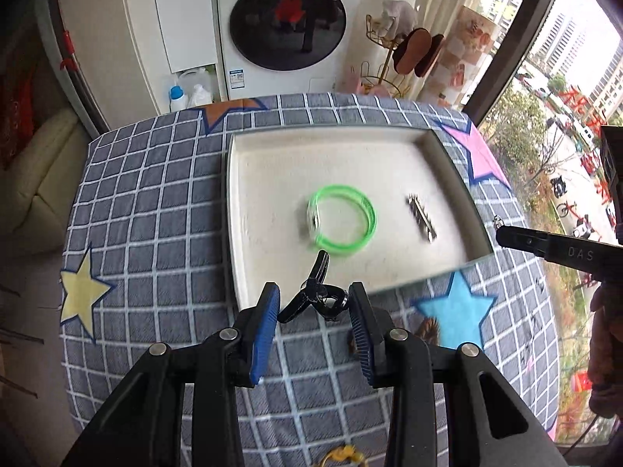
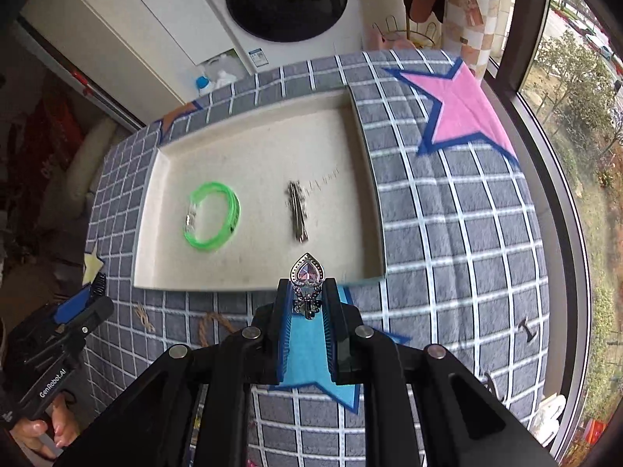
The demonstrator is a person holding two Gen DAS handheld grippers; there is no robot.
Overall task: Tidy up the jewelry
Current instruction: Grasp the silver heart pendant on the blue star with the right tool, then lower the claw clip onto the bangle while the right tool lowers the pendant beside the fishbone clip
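Note:
A cream tray [image 1: 249, 210] [image 2: 163, 249] sits on the checked tablecloth. In it lie a green bracelet [image 1: 342, 220] [image 2: 212, 216] and a dark metal hair clip [image 1: 422, 218] [image 2: 298, 212]. My left gripper [image 1: 314, 301] holds a black claw clip [image 1: 315, 292] between its blue pads, just above the tray's near edge. My right gripper [image 2: 307, 292] is shut on a silver clip with a pink heart stone [image 2: 307, 274], just in front of the tray's near rim. The right gripper's tip [image 1: 518, 237] shows at the right of the left wrist view.
The tablecloth [image 1: 155, 210] [image 2: 447, 233] has star patches. Brown twine bits [image 2: 212, 327] lie on the cloth near the tray. A washing machine [image 1: 288, 27] and a gold rack [image 1: 389, 54] stand behind the table. A window [image 2: 576, 116] runs along the right.

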